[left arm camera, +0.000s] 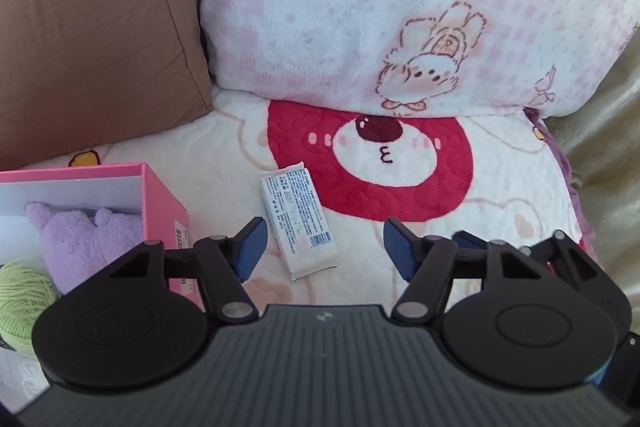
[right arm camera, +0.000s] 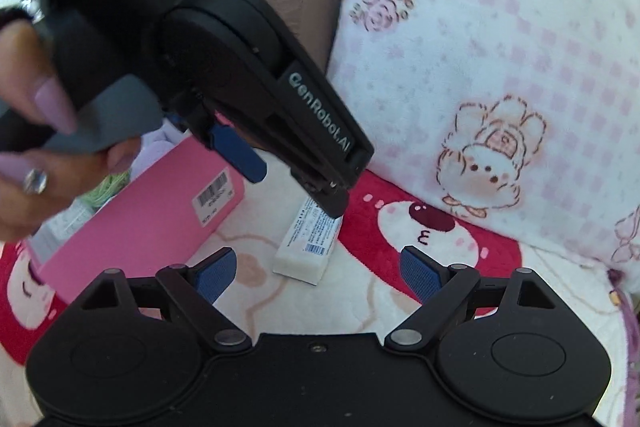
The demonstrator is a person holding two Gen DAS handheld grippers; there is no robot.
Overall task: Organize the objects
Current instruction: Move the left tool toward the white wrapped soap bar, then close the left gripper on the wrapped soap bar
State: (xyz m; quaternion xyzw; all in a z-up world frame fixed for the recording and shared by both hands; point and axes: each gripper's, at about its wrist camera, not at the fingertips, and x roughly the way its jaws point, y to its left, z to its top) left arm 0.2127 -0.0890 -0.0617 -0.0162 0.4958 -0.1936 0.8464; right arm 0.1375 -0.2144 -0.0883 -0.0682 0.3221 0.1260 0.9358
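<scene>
We are lowering the left gripper point(left arm camera: 322, 247), fingers apart and empty, over the white packet point(left arm camera: 298, 219) at frame centre, beside the pink box point(left arm camera: 164, 203); centring matters before squeezing. The right gripper point(right arm camera: 316, 273) is waiting open.

fluffy cartoon bear blanket point(left arm camera: 400, 203), white packet point(left arm camera: 298, 223) just left of the red bear face, pink box point(left arm camera: 164, 211) further left, two pillows behind

A white-and-pink checked pillow point(left arm camera: 400, 7) leans at the back; a brown pillow point(left arm camera: 92, 27) stands left of it; a bear-print blanket point(left arm camera: 500, 187) lies below.
</scene>
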